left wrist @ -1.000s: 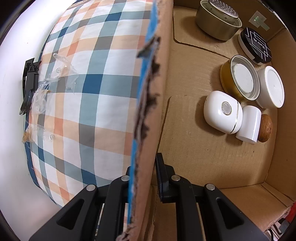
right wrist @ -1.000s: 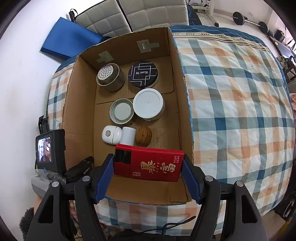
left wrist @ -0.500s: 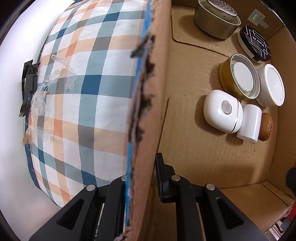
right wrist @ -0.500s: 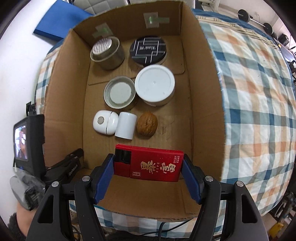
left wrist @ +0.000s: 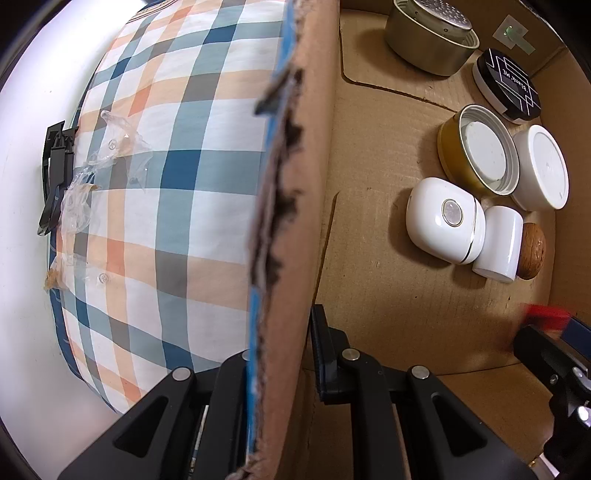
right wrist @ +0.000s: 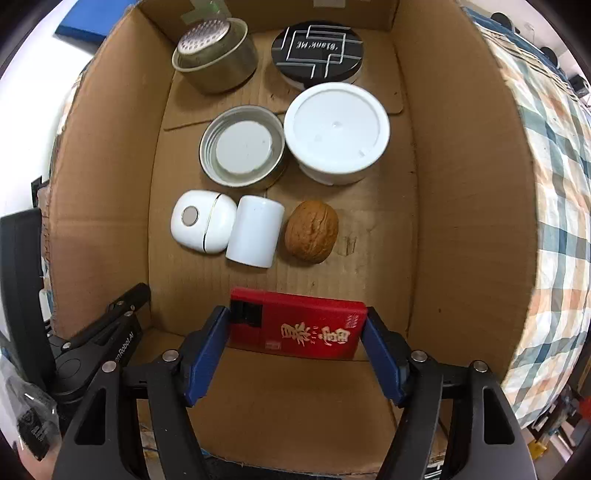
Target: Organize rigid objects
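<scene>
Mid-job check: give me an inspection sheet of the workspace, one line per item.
Surface: checked cloth under the cardboard box.
Job's things: red packet over the box's near end; in the box a walnut, white cylinder, white case, metal lid, white tub, black tin, shaker can.
Clutter: clear plastic wrap on the cloth.
Grippers: right hand-held gripper clamps the packet; left hand-held gripper pinches the box wall.
Cables: nothing seen.
Surroundings: blue mat.
</scene>
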